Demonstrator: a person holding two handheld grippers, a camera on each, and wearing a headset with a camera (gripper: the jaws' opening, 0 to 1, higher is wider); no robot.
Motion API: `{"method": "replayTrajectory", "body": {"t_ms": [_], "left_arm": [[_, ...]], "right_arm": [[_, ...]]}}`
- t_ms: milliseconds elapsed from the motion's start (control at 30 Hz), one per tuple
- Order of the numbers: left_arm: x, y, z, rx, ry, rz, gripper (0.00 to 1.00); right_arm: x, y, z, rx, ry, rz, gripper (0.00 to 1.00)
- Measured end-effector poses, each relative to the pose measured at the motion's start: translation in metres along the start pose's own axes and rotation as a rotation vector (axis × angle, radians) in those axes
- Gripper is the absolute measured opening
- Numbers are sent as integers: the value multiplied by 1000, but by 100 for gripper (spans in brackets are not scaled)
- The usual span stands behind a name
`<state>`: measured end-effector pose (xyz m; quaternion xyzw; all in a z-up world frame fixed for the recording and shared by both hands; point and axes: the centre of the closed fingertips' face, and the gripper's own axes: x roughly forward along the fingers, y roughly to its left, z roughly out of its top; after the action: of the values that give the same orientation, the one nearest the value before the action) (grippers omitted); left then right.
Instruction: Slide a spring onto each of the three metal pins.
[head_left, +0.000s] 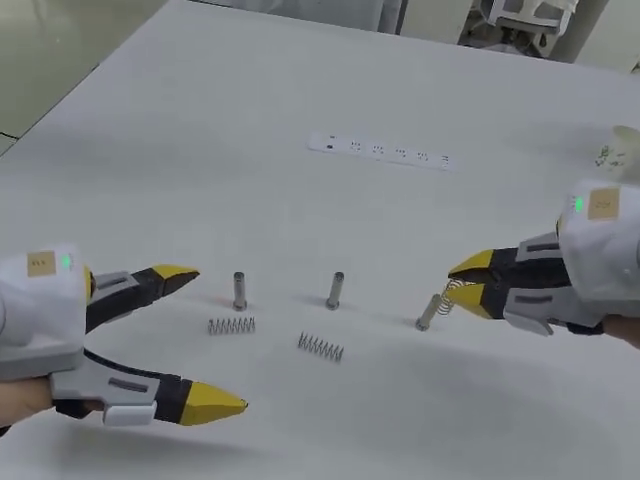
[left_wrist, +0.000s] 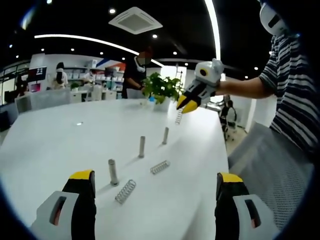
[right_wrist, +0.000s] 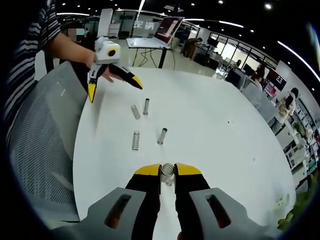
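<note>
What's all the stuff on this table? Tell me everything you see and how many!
metal pins: three, silver, in a row on the table.
loose springs: two, silver, lying flat just in front of the left and middle pins.
held spring: one, silver, pinched in the right tongs, by the right pin's top.
power strip: one, white, farther back on the table.
table: one, white, under everything.
leafy plant: one, green, at the table's far end in the left gripper view.
left tongs: one, black with yellow tips, open, holding nothing.
right tongs: one, black with yellow tips, shut on the held spring.
</note>
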<state>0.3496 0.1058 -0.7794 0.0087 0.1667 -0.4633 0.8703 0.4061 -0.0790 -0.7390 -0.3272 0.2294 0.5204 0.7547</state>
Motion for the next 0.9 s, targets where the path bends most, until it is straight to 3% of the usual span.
{"method": "replayTrajectory", "body": {"t_ms": [900], "left_arm": [[-5,5,-2,-6,3,16,98]], "right_arm": [[6,-15,-7,10,10,-32,7]]}}
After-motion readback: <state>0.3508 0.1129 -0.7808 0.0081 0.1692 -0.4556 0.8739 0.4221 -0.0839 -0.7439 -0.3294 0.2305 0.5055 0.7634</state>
